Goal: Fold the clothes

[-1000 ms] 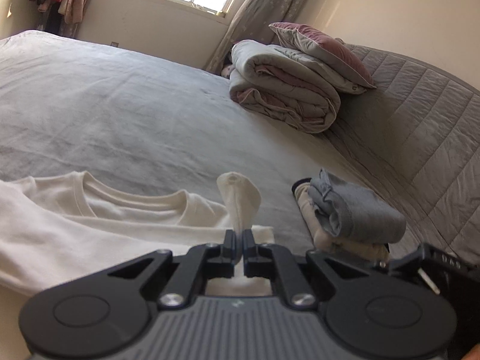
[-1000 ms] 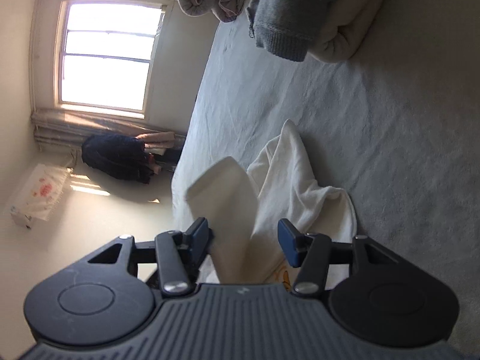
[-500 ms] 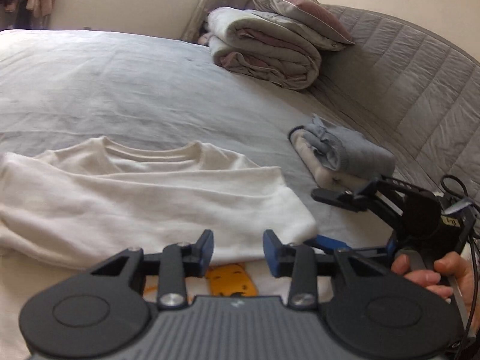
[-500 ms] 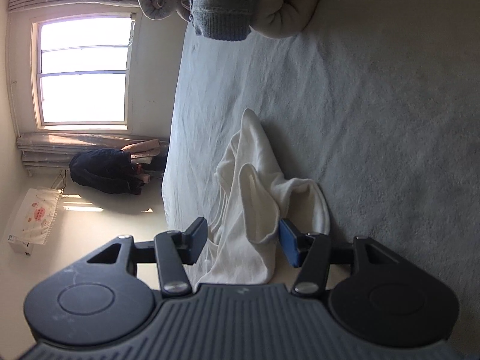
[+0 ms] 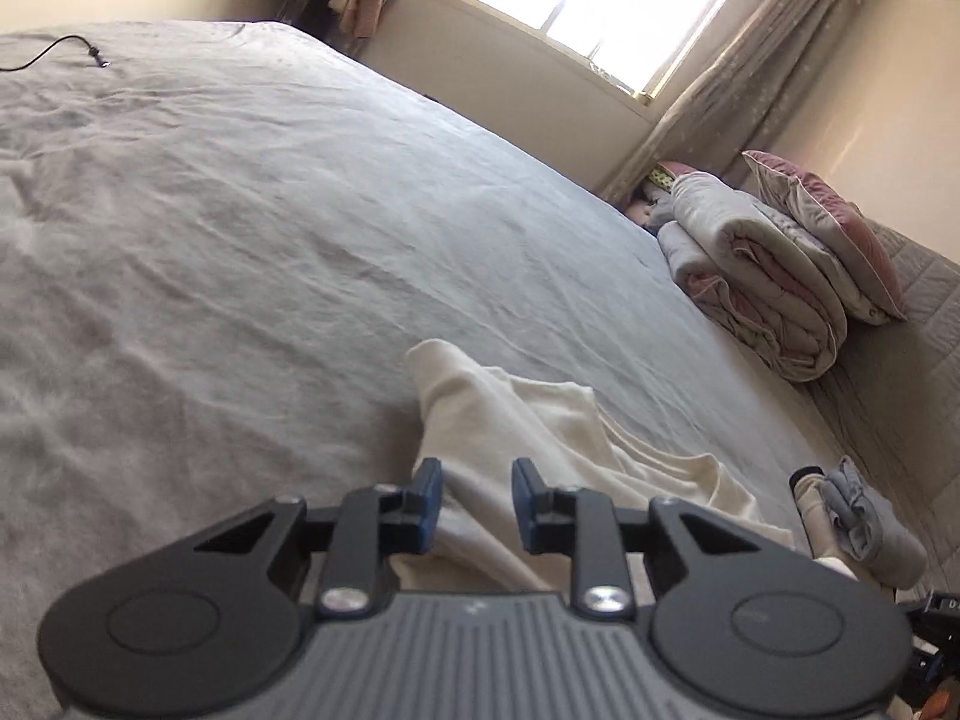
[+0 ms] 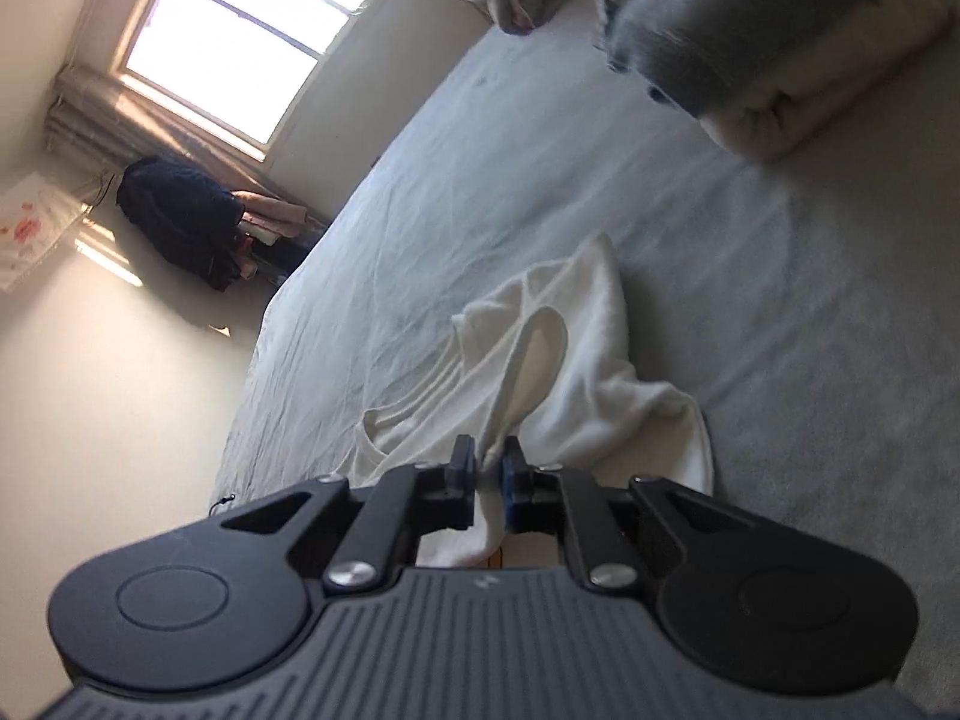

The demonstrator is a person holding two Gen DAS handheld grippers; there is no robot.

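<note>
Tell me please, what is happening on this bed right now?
A person with a gripper in each hand is folding a cream shirt on the grey bed. The right gripper is closing its jaws on a pinch of the shirt. The left gripper has shirt cloth between its jaws, which are closing but not yet gripping. A pile of folded clothes lies nearby.

The shirt (image 5: 528, 438) runs under the left gripper (image 5: 474, 504), so its near part is hidden. In the right view the folded pile (image 6: 780, 42) is blurry and cut off at the top edge. Wall poster (image 6: 30, 228): can't make it out.
</note>
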